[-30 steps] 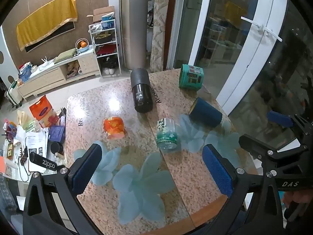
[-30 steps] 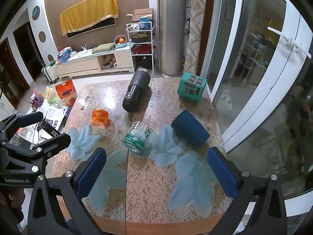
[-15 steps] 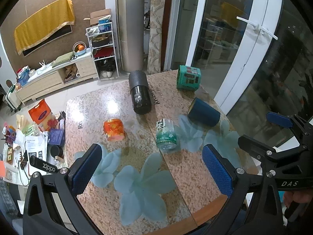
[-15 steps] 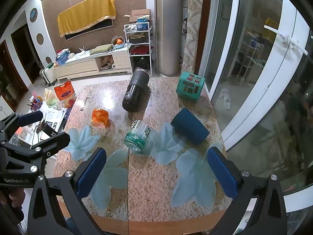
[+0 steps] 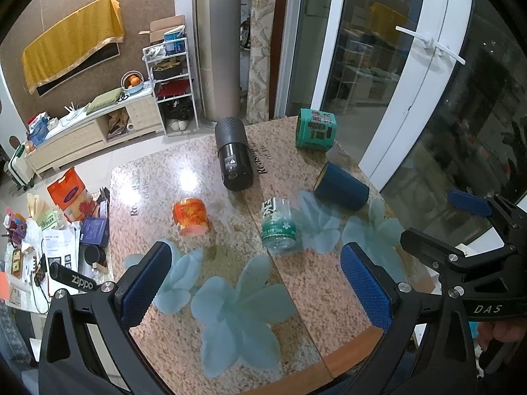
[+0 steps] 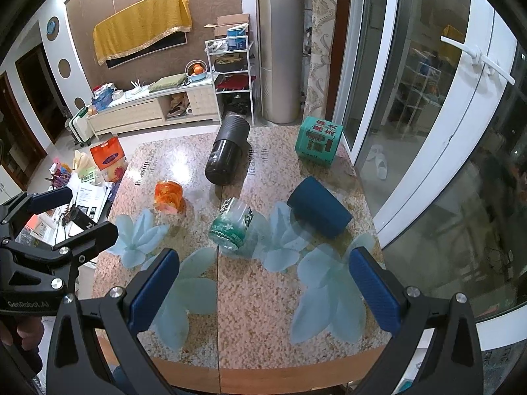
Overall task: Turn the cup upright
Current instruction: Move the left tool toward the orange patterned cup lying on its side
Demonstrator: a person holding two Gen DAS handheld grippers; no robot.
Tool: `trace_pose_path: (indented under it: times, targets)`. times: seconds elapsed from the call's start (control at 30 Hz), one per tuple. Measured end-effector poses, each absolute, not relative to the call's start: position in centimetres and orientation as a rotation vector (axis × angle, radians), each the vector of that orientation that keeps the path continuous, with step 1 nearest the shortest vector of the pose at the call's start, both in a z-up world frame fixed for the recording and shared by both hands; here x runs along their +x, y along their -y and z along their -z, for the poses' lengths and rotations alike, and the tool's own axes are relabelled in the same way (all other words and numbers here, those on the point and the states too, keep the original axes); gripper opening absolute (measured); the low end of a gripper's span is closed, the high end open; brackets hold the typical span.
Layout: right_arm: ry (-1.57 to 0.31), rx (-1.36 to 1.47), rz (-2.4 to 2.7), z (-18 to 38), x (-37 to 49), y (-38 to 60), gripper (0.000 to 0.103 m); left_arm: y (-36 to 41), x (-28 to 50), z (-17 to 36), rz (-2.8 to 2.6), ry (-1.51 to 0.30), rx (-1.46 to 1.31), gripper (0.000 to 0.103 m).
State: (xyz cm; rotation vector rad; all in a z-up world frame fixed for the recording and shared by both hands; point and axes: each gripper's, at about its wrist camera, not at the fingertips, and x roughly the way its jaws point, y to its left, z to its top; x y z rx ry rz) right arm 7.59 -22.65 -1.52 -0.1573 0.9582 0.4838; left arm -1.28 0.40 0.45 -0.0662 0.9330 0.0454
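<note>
A clear cup with a green floral band (image 5: pixel 277 224) lies on its side in the middle of the granite table (image 5: pixel 184 181); it also shows in the right wrist view (image 6: pixel 231 223). A dark blue cup (image 5: pixel 341 186) lies on its side to its right, also in the right wrist view (image 6: pixel 318 210). An orange cup (image 5: pixel 190 216) lies at the left, also in the right wrist view (image 6: pixel 168 197). My left gripper (image 5: pixel 255 279) is open and empty above the near table edge. My right gripper (image 6: pixel 265 291) is open and empty, also near the front edge.
A black cylinder (image 5: pixel 233 158) lies at the back middle of the table. A green box (image 5: pixel 315 129) stands at the back right. Glass doors (image 6: pixel 428 98) stand right of the table. Clutter lies on the floor (image 5: pixel 49 230) to the left.
Both grippers have pulled back and risen slightly, so the table looks a little farther away. Nothing on the table has moved.
</note>
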Motion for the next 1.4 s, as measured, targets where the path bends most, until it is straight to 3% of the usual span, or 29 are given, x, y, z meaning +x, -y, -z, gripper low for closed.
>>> trace_pose_path:
  times: [0.6, 0.8, 1.4]
  targets:
    - [-0.993, -0.132, -0.512, 2.4, 8.0, 21.9, 0.103, -2.8, -0.2, 0.2, -0.087, -0.983, -0.037, 0.103]
    - [-1.028, -0.138, -0.546, 3.6, 8.4, 21.1, 0.103, -4.0, 1.4, 0.9, -0.110, -1.029, 0.091, 0.103]
    - [-1.123, -0.106, -0.534, 7.2, 12.5, 20.1, 0.103, -8.3, 9.6, 6.2, 0.084, -1.302, 0.368, 0.103]
